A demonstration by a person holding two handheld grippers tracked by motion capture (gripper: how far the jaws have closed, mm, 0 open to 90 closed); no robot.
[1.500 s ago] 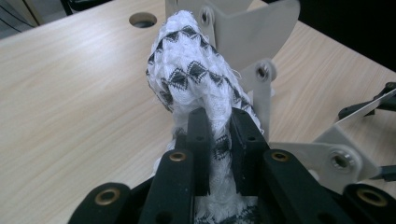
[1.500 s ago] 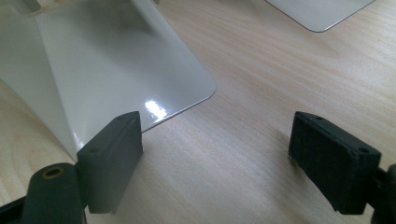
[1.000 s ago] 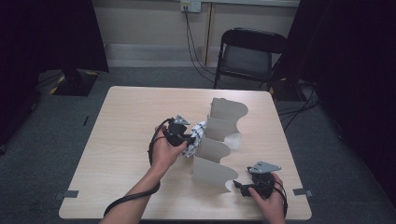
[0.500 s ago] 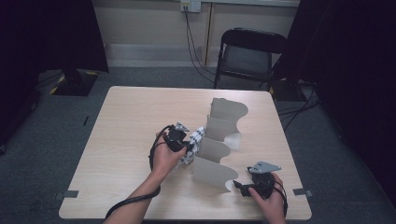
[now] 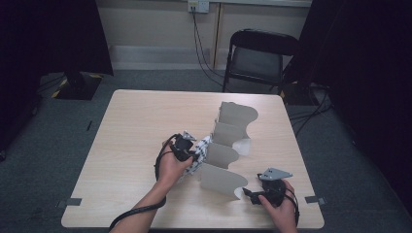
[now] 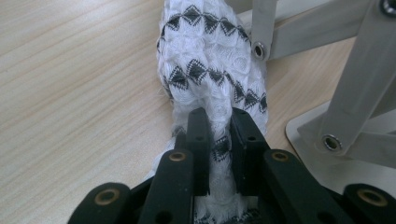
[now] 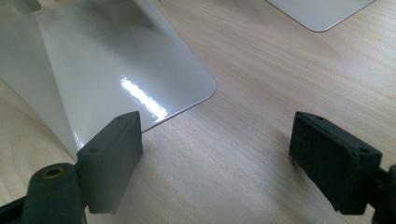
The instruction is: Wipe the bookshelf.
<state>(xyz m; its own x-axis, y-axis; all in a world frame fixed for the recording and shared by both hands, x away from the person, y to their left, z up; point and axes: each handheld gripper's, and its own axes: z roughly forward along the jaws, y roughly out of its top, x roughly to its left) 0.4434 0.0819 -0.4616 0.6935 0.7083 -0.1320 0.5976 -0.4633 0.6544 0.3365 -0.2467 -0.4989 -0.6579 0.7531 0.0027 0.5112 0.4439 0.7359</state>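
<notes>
Cloth (image 6: 212,70), white with rows of small black diamonds, is what my left gripper (image 6: 218,122) has clamped: the two black jaws pinch a bunched fold of it, and the rest of the fabric stretches away from them along the table (image 5: 131,126). From above, it sits near the middle of the pale wooden top, pressed against the left side of a grey folding rack (image 5: 228,145) whose upright panels zigzag across the table. Up close, the cloth lies right beside the rack's riveted metal bars (image 6: 299,32) and touches them at its far end. My right gripper (image 7: 217,154) rests low over the table near the front right corner, jaws spread wide with nothing between them, just beside the glossy rounded foot (image 7: 116,70) of the rack's nearest panel.
</notes>
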